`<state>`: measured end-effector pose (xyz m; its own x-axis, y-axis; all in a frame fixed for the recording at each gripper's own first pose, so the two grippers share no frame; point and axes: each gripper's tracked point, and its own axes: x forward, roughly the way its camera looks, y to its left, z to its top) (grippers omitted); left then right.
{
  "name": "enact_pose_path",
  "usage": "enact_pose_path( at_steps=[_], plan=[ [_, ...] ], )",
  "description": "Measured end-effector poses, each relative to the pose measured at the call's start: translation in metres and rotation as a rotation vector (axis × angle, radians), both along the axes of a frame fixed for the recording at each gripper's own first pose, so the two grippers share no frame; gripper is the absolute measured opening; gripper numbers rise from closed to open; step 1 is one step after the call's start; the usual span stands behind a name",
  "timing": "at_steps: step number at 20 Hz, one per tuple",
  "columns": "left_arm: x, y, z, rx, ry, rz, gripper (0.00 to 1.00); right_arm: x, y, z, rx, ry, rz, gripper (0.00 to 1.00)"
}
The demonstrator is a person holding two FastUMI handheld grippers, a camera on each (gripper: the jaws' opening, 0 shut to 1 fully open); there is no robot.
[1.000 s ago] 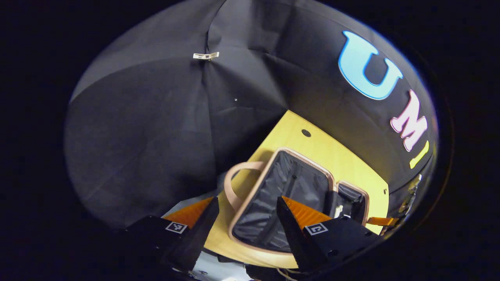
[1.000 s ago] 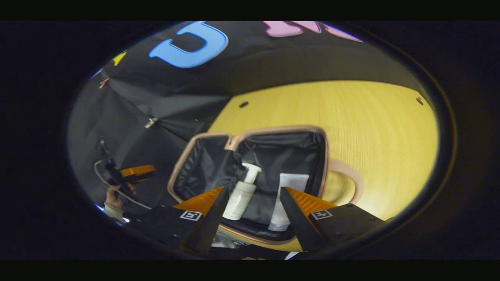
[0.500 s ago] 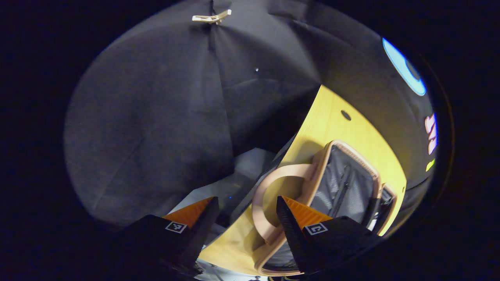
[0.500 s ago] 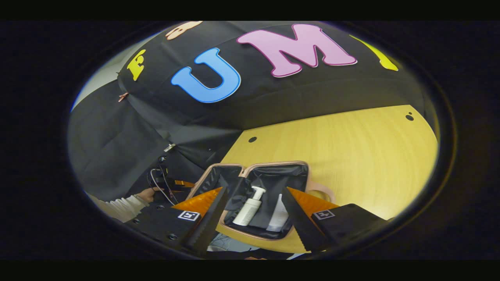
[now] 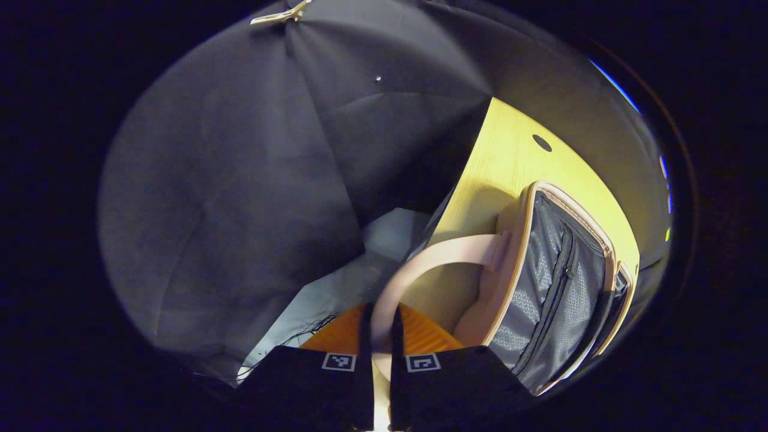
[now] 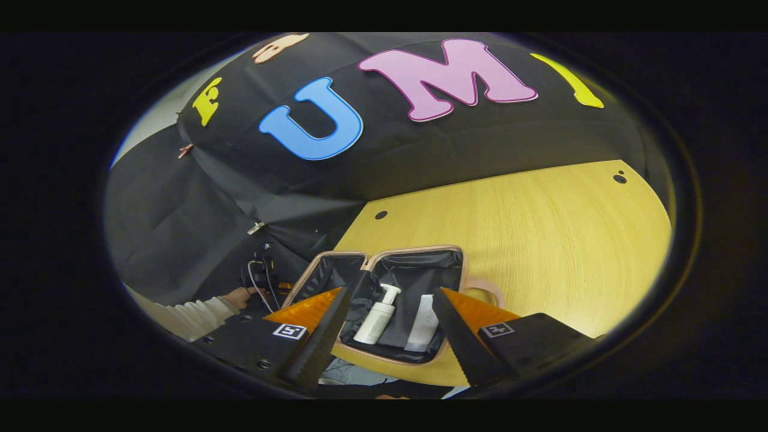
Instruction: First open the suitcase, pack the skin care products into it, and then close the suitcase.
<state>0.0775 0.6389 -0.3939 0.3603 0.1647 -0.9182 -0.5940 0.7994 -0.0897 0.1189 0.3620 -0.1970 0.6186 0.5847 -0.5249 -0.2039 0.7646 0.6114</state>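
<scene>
Wooden table (image 6: 540, 240): wide bare top right of suitcase (image 6: 414, 276), which lies open near front edge. Pump bottle (image 6: 376, 317) and tube (image 6: 423, 324) laid inside. Handle (image 5: 432, 264) clamped by left gripper (image 5: 380, 336); right gripper (image 6: 390, 336) held spread, ungripped.

Dim booth, strong fisheye warping

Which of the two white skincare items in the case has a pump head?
The white pump bottle, lying nearer the hinge, left of the flat white tube, which has a plain cap end.
</scene>
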Motion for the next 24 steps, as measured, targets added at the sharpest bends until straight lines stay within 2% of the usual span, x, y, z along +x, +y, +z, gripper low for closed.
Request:
enact_pose_path(
  at_steps=[5,9,13,18,21,24],
  plan=[
    [0.005,-0.011,0.052,-0.041,-0.132,0.003,0.11,0.000,-0.004,0.005,-0.007,-0.034,0.013,0.89],
    [0.008,-0.026,0.125,0.025,-0.239,-0.096,0.07,0.008,-0.001,0.021,0.015,-0.095,0.040,0.89],
    [0.021,-0.071,0.211,0.118,-0.344,-0.200,0.06,0.005,-0.006,0.042,0.078,-0.155,0.063,0.89],
    [0.038,-0.175,0.300,0.158,-0.477,-0.310,0.06,-0.009,-0.066,0.072,0.040,-0.263,0.079,0.89],
    [0.049,-0.252,0.327,0.158,-0.529,-0.406,0.06,-0.015,-0.112,0.082,-0.019,-0.319,0.071,0.89],
    [0.065,-0.344,0.331,0.120,-0.566,-0.518,0.06,-0.024,-0.156,0.089,-0.049,-0.349,0.043,0.89]
  ],
)
